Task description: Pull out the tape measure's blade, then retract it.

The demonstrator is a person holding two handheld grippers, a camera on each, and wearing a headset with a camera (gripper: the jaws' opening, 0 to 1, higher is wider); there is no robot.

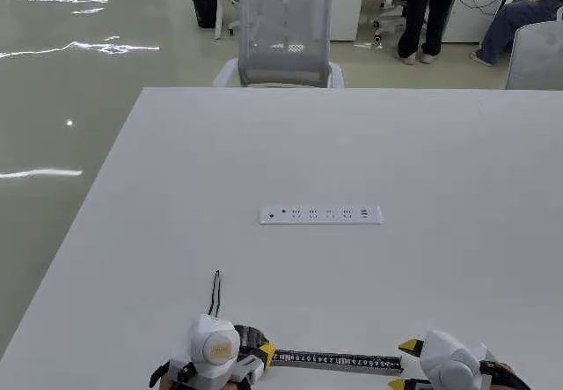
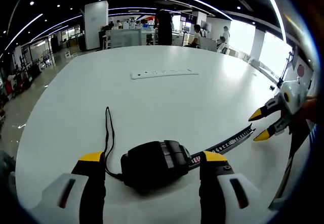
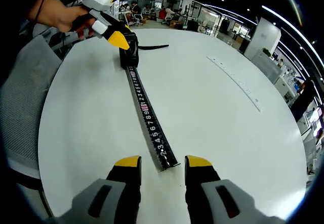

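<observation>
The tape measure (image 2: 152,167) sits on the table (image 1: 352,143) with its blade (image 3: 149,120) drawn out. The left gripper (image 2: 153,157) loosely straddles it, jaws apart. The right gripper (image 3: 163,161) gapes empty at the blade's tip. Pulling looks done, so retracting should come next.

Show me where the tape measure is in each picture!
Head view: tape measure at the bottom edge, its strip stretching right.
Left gripper view: bottom middle, close up.
Right gripper view: upper left, its strip running down towards the bottom.
Shared landmark: the white power strip lying beyond it.
</observation>
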